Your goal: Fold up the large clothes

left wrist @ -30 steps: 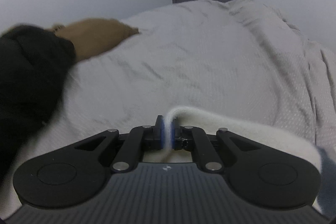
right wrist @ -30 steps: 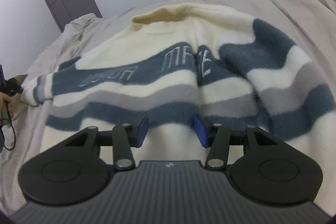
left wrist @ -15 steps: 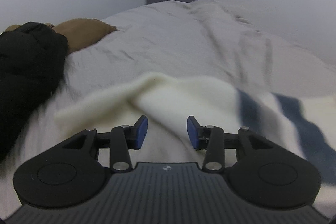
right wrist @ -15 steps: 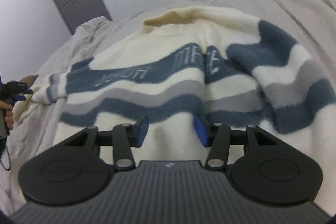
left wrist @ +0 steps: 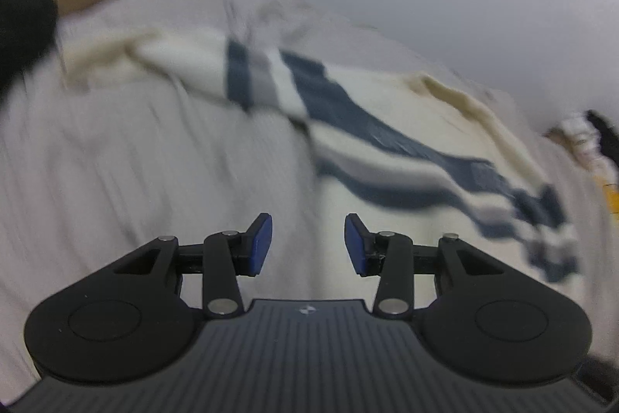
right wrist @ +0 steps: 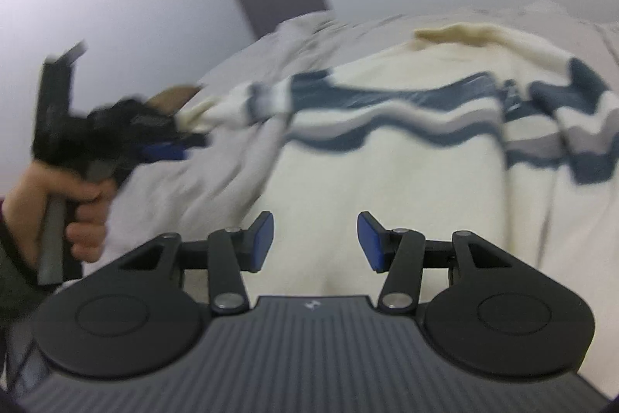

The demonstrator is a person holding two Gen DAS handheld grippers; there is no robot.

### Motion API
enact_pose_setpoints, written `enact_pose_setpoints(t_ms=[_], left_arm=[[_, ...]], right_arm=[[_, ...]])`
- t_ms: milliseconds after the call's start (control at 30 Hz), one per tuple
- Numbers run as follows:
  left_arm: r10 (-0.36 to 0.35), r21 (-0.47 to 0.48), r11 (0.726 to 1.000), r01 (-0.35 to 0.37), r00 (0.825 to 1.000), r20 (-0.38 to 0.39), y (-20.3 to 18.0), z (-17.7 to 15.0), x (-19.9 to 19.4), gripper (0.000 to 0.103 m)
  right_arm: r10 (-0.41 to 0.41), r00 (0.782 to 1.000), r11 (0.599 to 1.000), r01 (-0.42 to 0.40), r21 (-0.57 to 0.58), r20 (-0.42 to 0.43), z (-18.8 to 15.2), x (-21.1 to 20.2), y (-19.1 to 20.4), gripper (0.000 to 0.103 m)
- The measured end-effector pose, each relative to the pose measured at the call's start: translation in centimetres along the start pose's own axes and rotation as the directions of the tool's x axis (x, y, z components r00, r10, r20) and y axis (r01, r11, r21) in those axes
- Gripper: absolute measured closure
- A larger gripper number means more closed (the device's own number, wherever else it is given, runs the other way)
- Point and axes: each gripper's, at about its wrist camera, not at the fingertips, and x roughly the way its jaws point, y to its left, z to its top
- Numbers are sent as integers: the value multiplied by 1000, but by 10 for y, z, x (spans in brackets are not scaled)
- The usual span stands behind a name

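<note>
Clearly soft and limp, the striped sweater point(right wrist: 387, 157) should sag and drag when lifted, so a hem corner or the cuff point(left wrist: 100, 53) at upper left looks like the best hold. It lies spread on the grey bedspread point(left wrist: 135, 180), cream with navy and grey bands, its lettering probably blurred. Left gripper point(left wrist: 308, 244) and right gripper point(right wrist: 315, 245) both have their jaws spread, pinching nothing.

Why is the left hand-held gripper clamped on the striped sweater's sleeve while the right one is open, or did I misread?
Misread. In the left wrist view the left hand-held gripper is open, nothing between its pads; the striped sweater lies flat on the bed. The right hand-held gripper is open, as you say.
</note>
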Motion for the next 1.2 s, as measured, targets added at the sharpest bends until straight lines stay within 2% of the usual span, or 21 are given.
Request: enact_pose_setpoints(t_ms=[67,133,233,367,467,567,633,667,733,800,933,967,1100,1200], left_arm=[[-56,-75,996,54,998,-29,3,-20,-5,56],[-107,-190,977,95,993,-55,9,-42,-6,56],[-135,-231,966,119,989,-53,14,-62,-5,56],[-187,-335,930,152,980,-75,33,-77,4,56],[-194,-372,914,160,979,-57,42,-81,5,56],[-231,-411,892,186,971,-63,50,-81,13,56],[-244,-426,885,190,967,-75,53,-82,17,56],[-249,-433,881,192,965,-79,54,-83,19,56],[-270,-448,871,203,959,-90,55,-84,23,56],[-301,-463,857,225,949,-97,55,-86,26,56],[-363,-479,835,273,926,-104,50,-91,30,52],[-382,-484,827,287,918,-108,48,-93,31,51],[-485,-542,761,357,868,-108,41,-103,39,48],[-514,-567,737,369,850,-114,36,-108,45,48]], right_arm=[[50,998,999,-51,-15,-41,-13,0,11,51],[95,990,995,-98,-18,-102,-25,5,20,51],[138,975,988,-147,-40,-176,-36,17,32,51],[95,969,986,-124,-116,-228,-43,38,42,52],[118,947,983,-154,-101,-298,-47,57,42,52],[80,943,973,-145,-182,-324,-52,66,51,53],[34,942,960,-125,-252,-335,-56,70,60,59],[15,944,957,-109,-270,-329,-57,70,61,70],[-6,949,958,-84,-274,-314,-54,67,59,85],[16,955,974,-82,-211,-296,-46,62,49,87],[67,976,998,-66,13,-206,-27,40,14,89],[67,981,996,-56,65,-182,-23,36,5,89],[42,989,964,-3,264,-140,-18,27,-31,90],[44,986,939,15,344,-163,-22,34,-45,90]])
